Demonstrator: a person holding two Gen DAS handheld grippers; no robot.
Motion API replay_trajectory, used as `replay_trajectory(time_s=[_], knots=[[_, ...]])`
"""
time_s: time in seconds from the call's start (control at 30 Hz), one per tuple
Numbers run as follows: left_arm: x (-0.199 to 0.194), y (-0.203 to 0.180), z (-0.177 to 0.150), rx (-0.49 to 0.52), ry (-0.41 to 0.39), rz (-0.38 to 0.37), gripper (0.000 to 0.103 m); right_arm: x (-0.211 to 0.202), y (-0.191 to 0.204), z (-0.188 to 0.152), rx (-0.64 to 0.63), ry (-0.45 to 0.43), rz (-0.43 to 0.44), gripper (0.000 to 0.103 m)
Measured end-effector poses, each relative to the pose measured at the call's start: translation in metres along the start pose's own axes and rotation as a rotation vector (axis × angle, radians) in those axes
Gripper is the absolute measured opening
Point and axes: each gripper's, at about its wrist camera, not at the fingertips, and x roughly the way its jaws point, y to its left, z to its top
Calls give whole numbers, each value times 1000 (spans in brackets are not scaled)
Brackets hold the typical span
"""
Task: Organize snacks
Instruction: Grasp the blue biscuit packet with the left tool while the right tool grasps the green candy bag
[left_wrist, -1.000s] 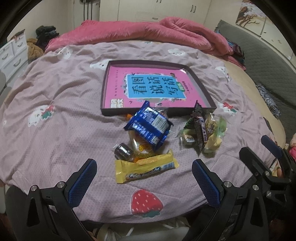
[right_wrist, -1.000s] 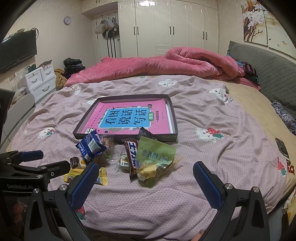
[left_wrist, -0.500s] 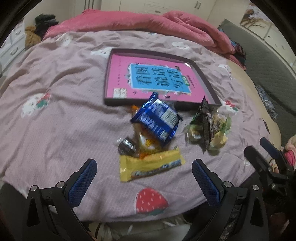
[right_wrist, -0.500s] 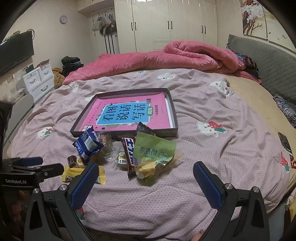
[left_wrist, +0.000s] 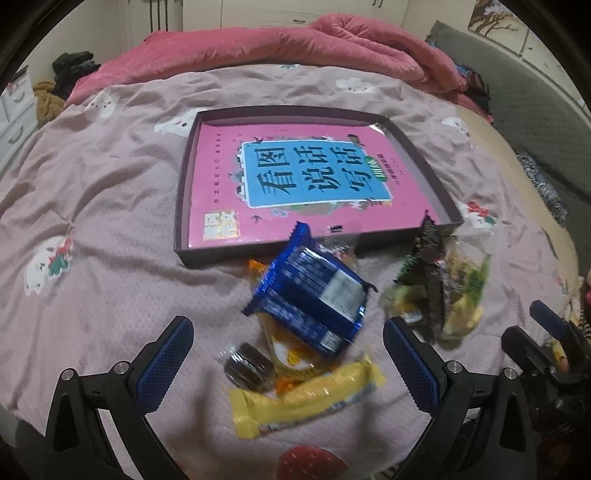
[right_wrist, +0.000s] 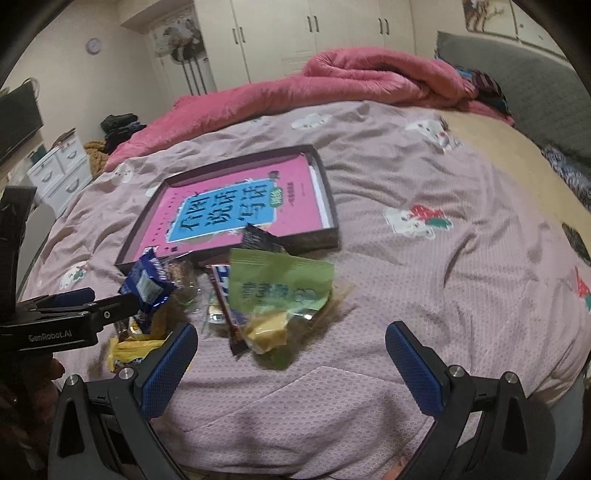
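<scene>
Snacks lie in a heap on the bed, just in front of the tray (left_wrist: 183, 206), likely waiting to go in. Left gripper (left_wrist: 284, 350) is spread wide above the yellow bar (left_wrist: 306, 398), which points sideways. Right gripper (right_wrist: 291, 350) is spread too, near the green bag (right_wrist: 280, 284).

A pink-quilted bed (left_wrist: 110, 192) carries a tray (left_wrist: 183, 206) and loose snacks (left_wrist: 310, 295).
</scene>
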Motion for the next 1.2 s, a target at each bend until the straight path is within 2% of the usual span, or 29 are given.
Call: replay_trajectory(time_s=[0.13,0.2,0.33,0.43,0.5,0.57,0.73,1.03,1.2], knots=[[5,-1,6,25,-11,7,102,15,-3,2,14,42,12,103],[8,-2,7,33,-9,12,102,24,-3,0,13,77,27,96],[11,-1,8,33,-7,14,102,37,-4,-2,18,127,66,77],[14,0,8,32,-6,17,102,44,-6,-3,44,144,94,73],[17,1,9,32,-2,16,102,47,-8,-3,58,153,115,67],[19,1,9,34,0,14,102,51,-8,-3,62,165,145,57],[22,0,10,38,2,12,102,56,-5,-1,59,173,162,44],[28,-1,15,52,1,-18,102,44,-10,1,75,116,180,40],[34,-5,14,71,21,-24,89,40,-12,2,82,104,178,39]])
